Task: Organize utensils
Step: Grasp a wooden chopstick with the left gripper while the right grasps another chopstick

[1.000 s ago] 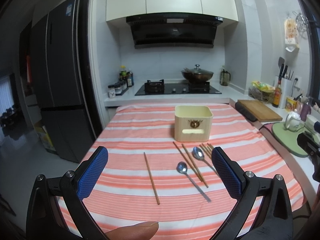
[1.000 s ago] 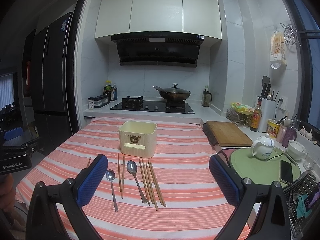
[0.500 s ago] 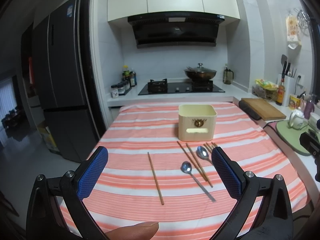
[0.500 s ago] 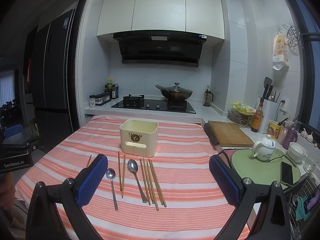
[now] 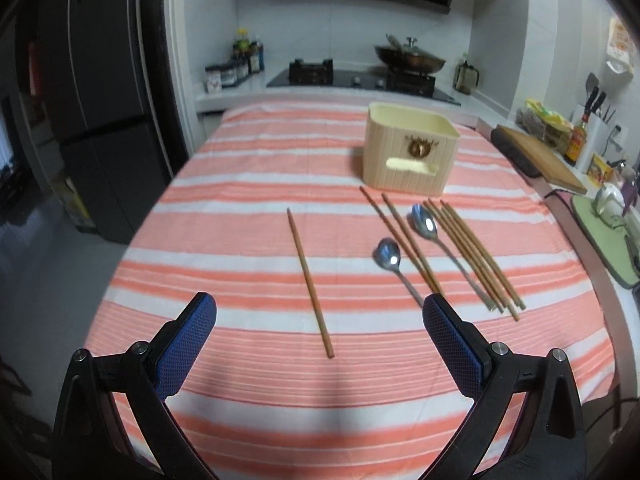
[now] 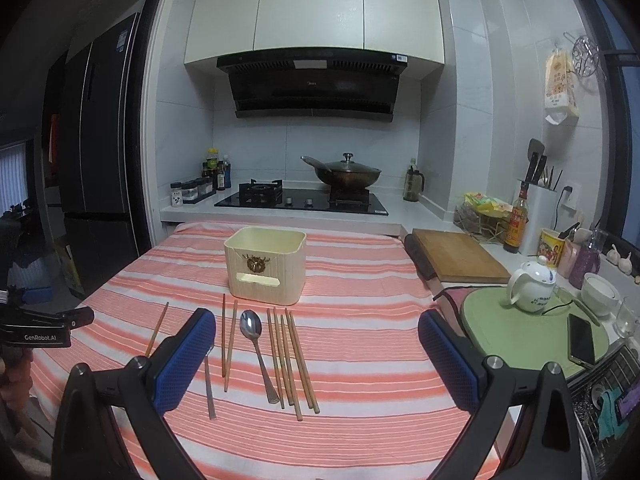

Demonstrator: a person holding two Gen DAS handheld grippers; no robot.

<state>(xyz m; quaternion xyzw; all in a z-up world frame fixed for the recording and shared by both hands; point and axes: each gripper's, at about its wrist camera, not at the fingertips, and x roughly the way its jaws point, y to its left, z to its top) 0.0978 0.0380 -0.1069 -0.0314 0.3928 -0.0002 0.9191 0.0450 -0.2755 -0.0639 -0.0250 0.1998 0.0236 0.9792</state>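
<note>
A cream utensil holder (image 5: 410,153) (image 6: 265,266) stands on the striped tablecloth (image 5: 248,184). In front of it lie a lone chopstick (image 5: 309,280) (image 6: 157,328), a pair of chopsticks (image 5: 400,236) (image 6: 228,340), two steel spoons (image 5: 387,257) (image 5: 424,222) (image 6: 251,326) and a bunch of chopsticks (image 5: 474,254) (image 6: 290,356). My left gripper (image 5: 320,344) is open and empty, low above the lone chopstick's near end. My right gripper (image 6: 316,352) is open and empty, above the near ends of the utensils.
A wooden cutting board (image 6: 456,254) lies right of the table. A green mat (image 6: 504,320) holds a white teapot (image 6: 532,286) and a phone (image 6: 581,338). A stove with a wok (image 6: 342,174) is behind. A dark fridge (image 5: 100,100) stands left.
My left gripper has moved forward and tilted down over the table, so the lone chopstick now lies between its fingers. The right gripper has barely moved.
</note>
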